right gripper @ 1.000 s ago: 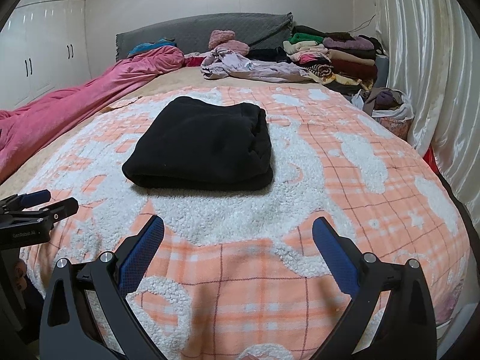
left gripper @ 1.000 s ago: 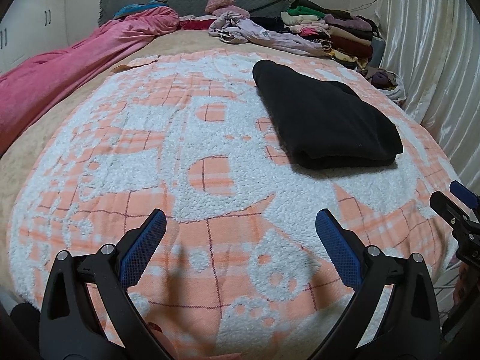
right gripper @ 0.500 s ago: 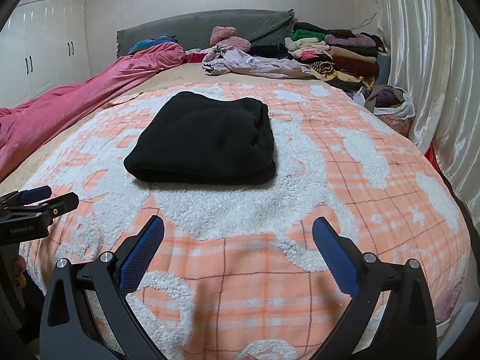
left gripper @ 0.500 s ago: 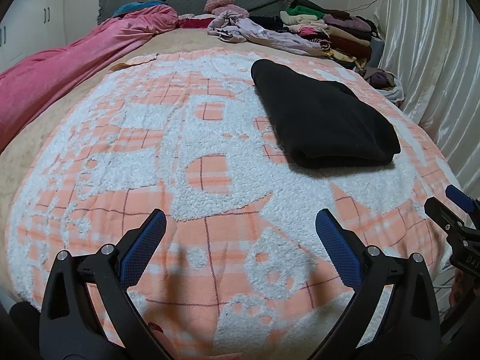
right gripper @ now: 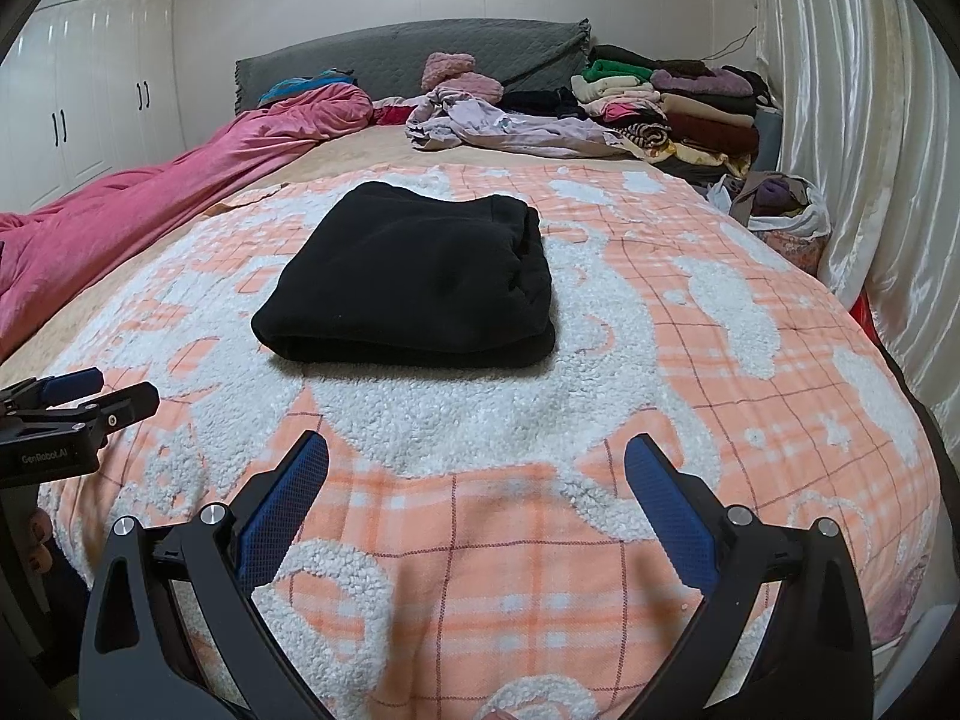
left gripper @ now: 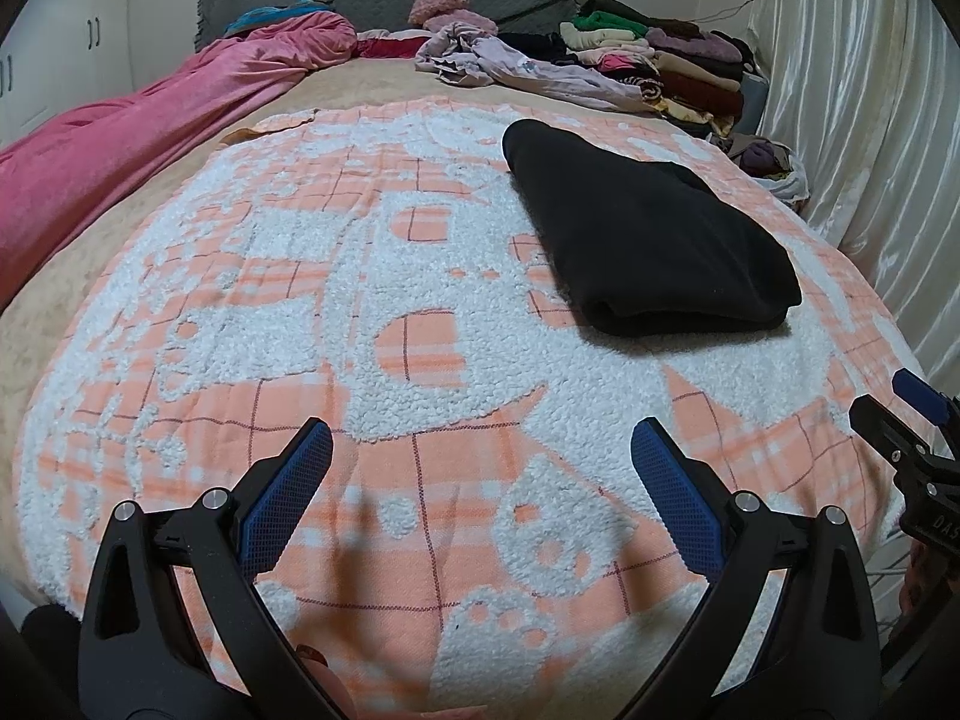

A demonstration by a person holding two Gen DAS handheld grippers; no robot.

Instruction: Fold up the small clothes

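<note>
Folded black garment [right gripper: 414, 282] lies on orange-and-white blanket [right gripper: 690, 360], clear of both tools. Left gripper [left gripper: 480, 450] and right gripper [right gripper: 477, 450] gape empty. Only right view shows white wardrobe [right gripper: 90, 96].

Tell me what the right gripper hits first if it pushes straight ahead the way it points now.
Probably the folded black garment. The right gripper, jaws open and empty, points over the orange-and-white blanket toward it. If it runs low, the blanket comes first; height is unclear.

Barely any change — just drifted a touch nearer the folded black garment [right gripper: 414, 282], both grippers hanging wide open.
</note>
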